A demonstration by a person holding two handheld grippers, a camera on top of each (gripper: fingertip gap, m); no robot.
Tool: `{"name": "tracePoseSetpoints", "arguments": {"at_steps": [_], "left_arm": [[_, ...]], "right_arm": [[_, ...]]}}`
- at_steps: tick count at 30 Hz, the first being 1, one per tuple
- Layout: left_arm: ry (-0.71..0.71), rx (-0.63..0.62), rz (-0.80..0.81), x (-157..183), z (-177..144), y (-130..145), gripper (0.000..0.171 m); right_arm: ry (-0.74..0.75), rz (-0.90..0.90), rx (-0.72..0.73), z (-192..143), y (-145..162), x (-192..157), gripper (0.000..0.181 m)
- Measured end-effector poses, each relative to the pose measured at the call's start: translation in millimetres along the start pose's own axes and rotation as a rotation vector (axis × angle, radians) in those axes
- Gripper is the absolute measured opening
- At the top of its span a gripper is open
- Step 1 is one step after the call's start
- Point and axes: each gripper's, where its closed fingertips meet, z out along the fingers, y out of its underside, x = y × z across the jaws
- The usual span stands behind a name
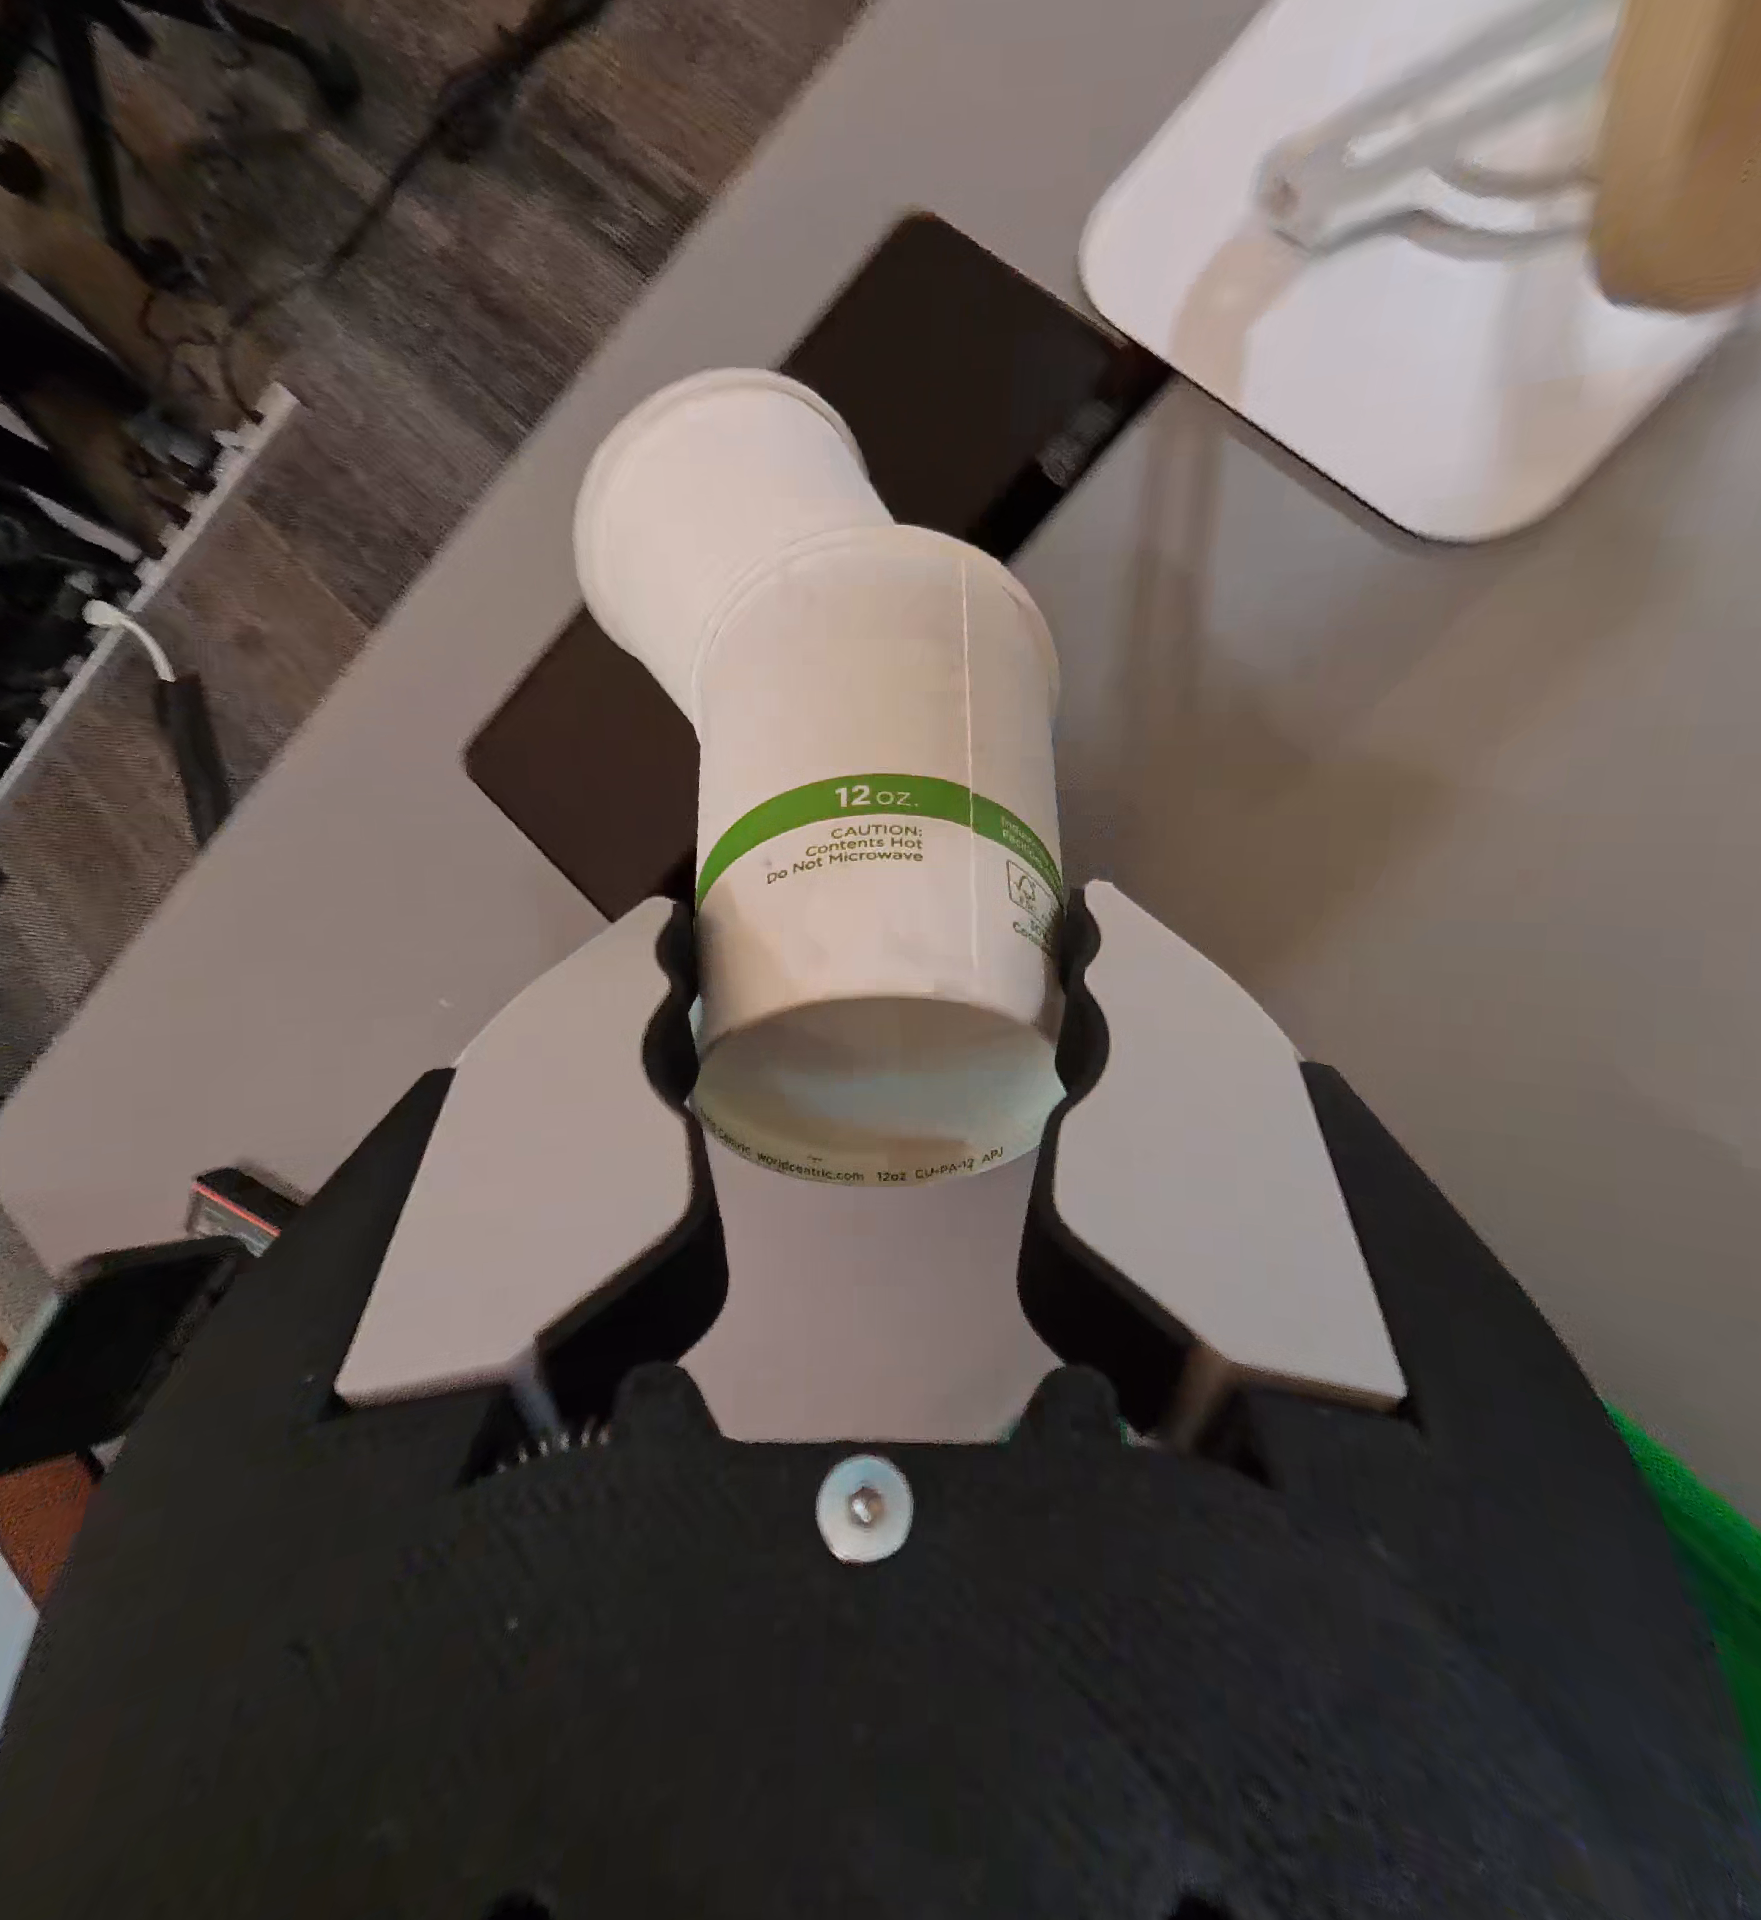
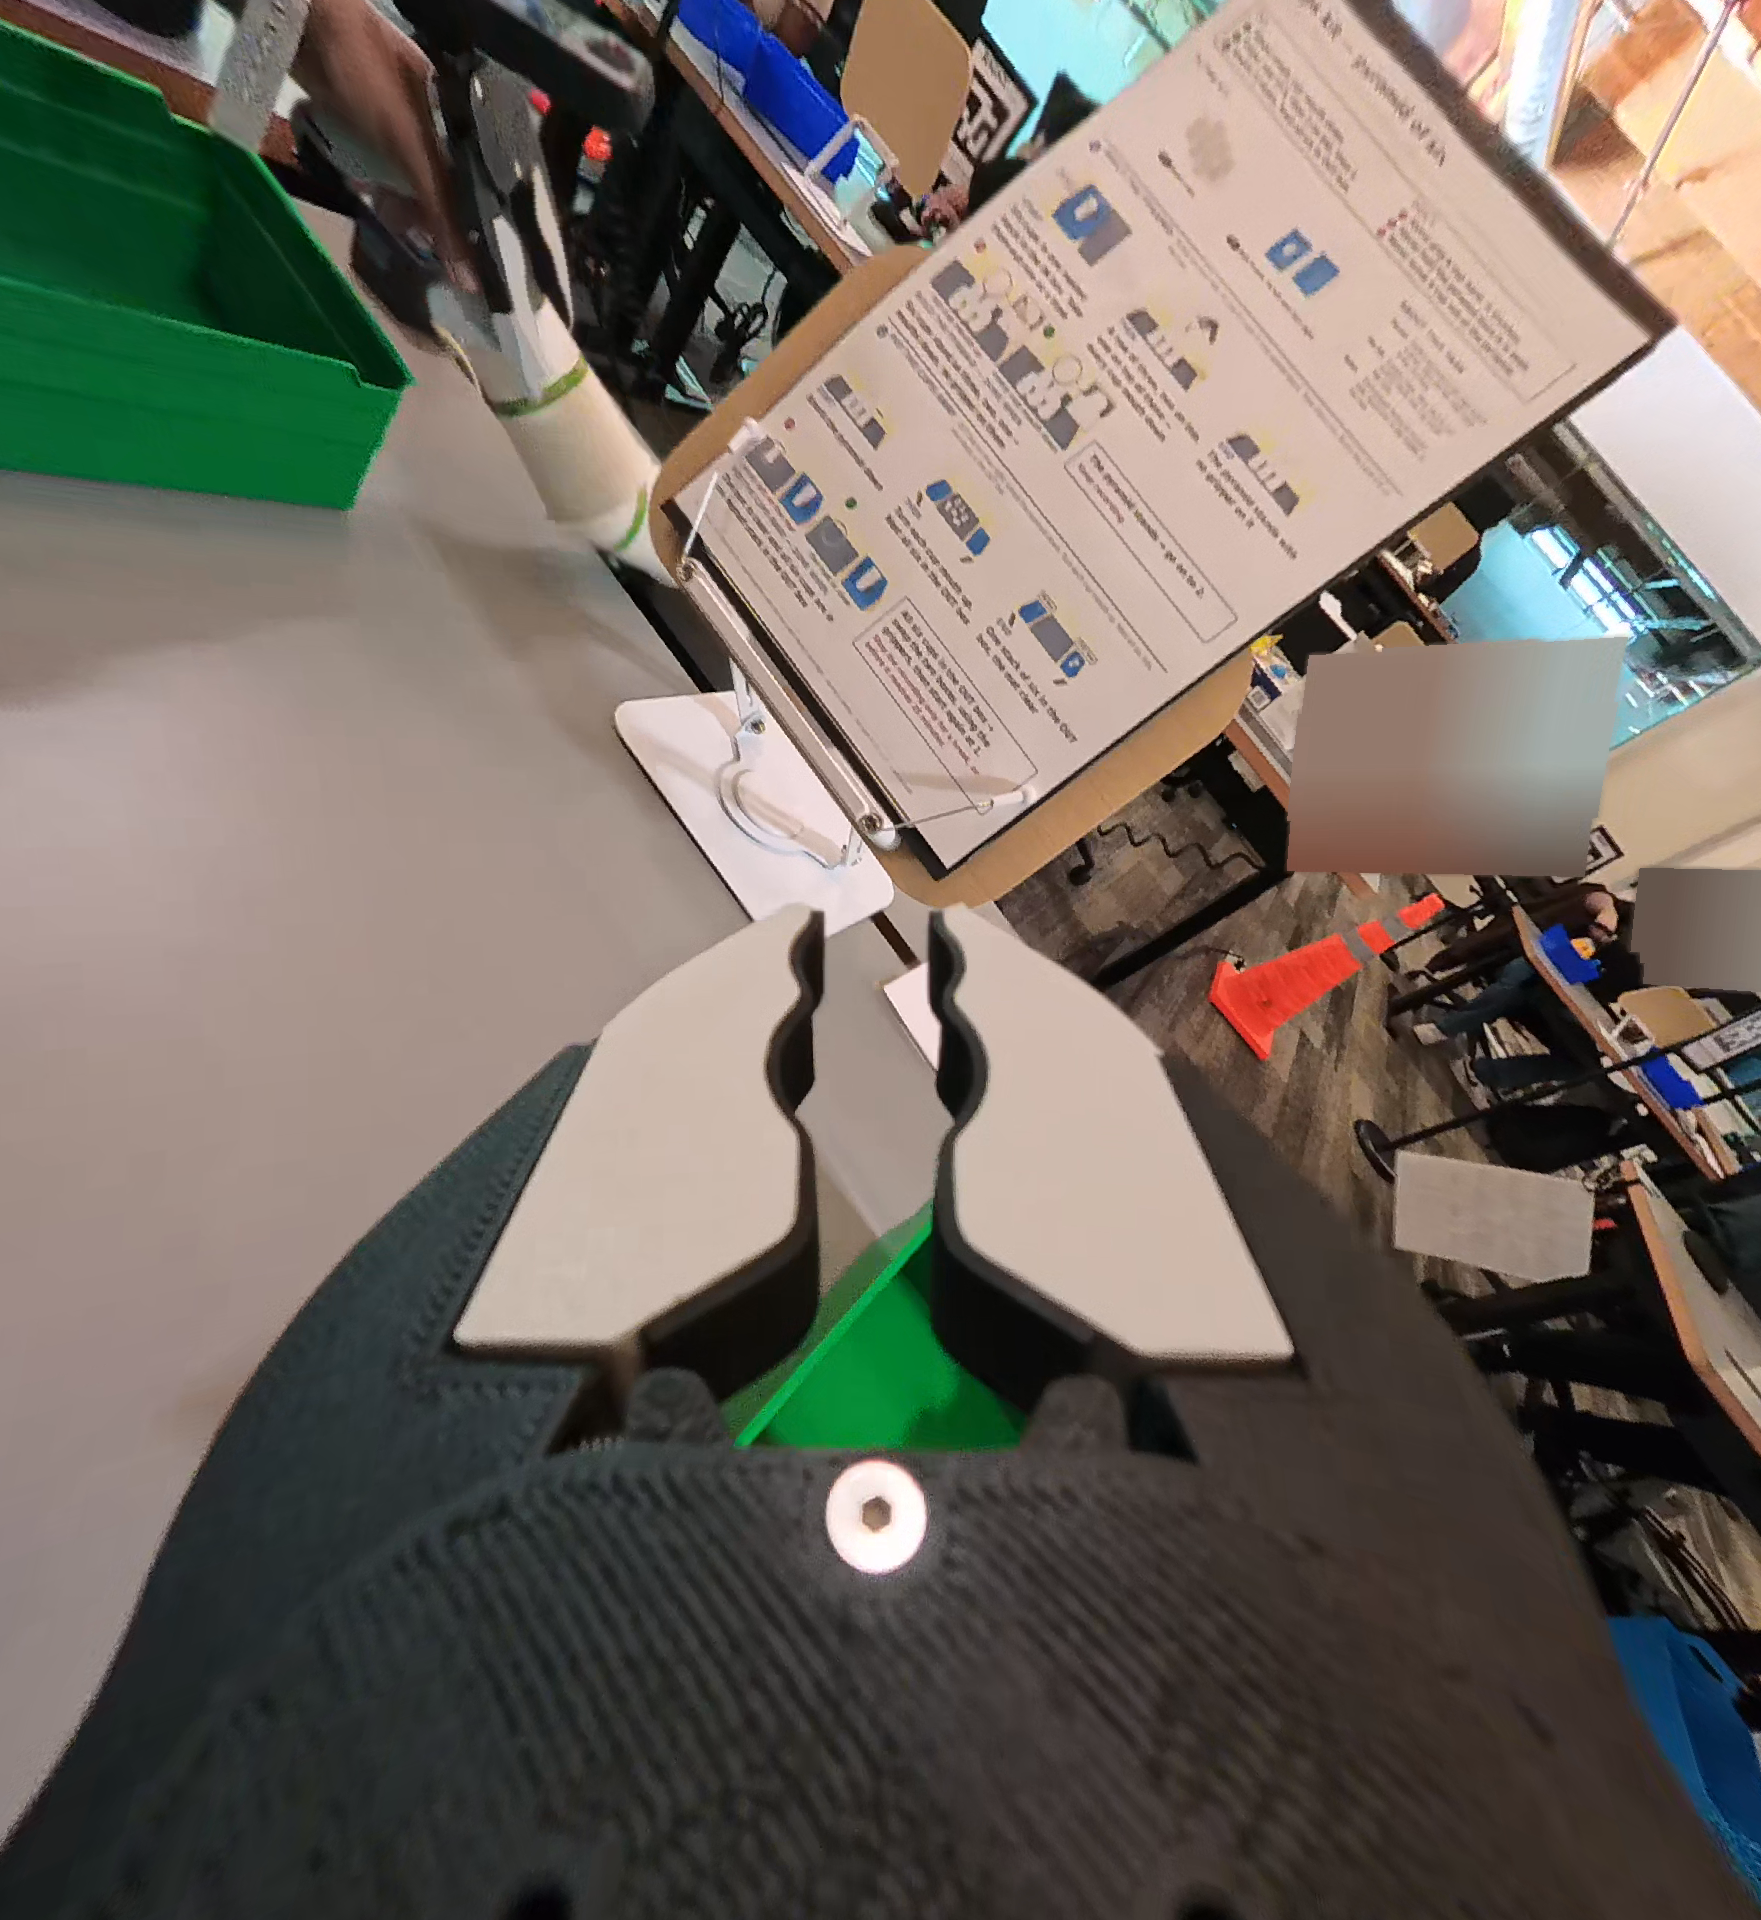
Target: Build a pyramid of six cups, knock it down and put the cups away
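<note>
- Though tilted toward 11 o'clock, the cups (image 1: 871,831) sit clamped in the left gripper (image 1: 876,997) jaws above the surface (image 1: 1427,935).
- Right gripper (image 2: 874,997): jaws narrowly parted, empty; stand (image 2: 751,790) at 12 o'clock.

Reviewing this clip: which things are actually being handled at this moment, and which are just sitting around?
Handled:
- nested paper cups, clamped at the base in the left gripper, held above the grey table
- right gripper, jaws slightly apart, holding nothing

Sitting around:
- green tray on the table
- instruction sheet on a white stand
- orange cone on the floor
</note>
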Motion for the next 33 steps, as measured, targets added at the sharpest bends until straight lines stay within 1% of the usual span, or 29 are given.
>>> {"name": "tracePoseSetpoints", "arguments": {"at_steps": [2, 4, 6, 10, 13, 15, 18, 22, 24, 25, 26, 27, 28, 29, 31, 33], "left_arm": [[-0.005, -0.044, 0.047, 13, -4, 10, 0.07], [-0.01, -0.06, 0.075, 22, -7, 13, 0.07], [-0.003, -0.049, 0.06, 27, -10, 10, 0.07], [0.017, 0.003, 0.042, 34, -21, -6, 0.07], [-0.044, 0.035, 0.038, 20, -22, -16, 0.07], [-0.088, 0.093, -0.037, 5, -19, -25, 0.07], [-0.116, 0.13, -0.158, -8, -2, -32, 0.07], [-0.163, 0.199, -0.21, -18, 16, -50, 0.068], [-0.146, 0.216, -0.208, -18, 23, -59, 0.065], [-0.159, 0.227, -0.198, -21, 25, -63, 0.062], [-0.18, 0.253, -0.192, -25, 26, -70, 0.049], [-0.199, 0.295, -0.201, -30, 25, -79, 0.048], [-0.188, 0.335, -0.218, -33, 24, -89, 0.047], [-0.146, 0.348, -0.218, -30, 26, -97, 0.047], [-0.094, 0.287, -0.199, -25, 39, -99, 0.046], [0.021, 0.197, -0.207, -9, 54, -96, 0.046]], "right_arm": [[0.001, -0.009, 0.024, -7, -8, -2, 0.019], [0.002, -0.013, 0.05, -14, -15, -4, 0.019], [0.007, -0.012, 0.073, -20, -21, -4, 0.019], [0.014, -0.014, 0.097, -24, -28, -3, 0.019], [0.0, -0.014, 0.095, -19, -27, -7, 0.018], [-0.006, -0.022, 0.075, -12, -25, -11, 0.018], [-0.017, -0.033, 0.05, -2, -22, -17, 0.018], [-0.051, -0.027, 0.034, 15, -20, -27, 0.018], [-0.06, -0.032, 0.013, 24, -16, -31, 0.018], [-0.065, -0.035, 0.001, 28, -14, -33, 0.018], [-0.072, -0.036, -0.008, 31, -12, -35, 0.018], [-0.077, -0.037, -0.016, 34, -10, -37, 0.018], [-0.081, -0.037, -0.024, 37, -8, -38, 0.018], [-0.082, -0.036, -0.033, 40, -6, -39, 0.018], [-0.078, -0.035, -0.051, 44, -2, -39, 0.019], [-0.071, -0.033, -0.064, 45, 2, -37, 0.019]]}}
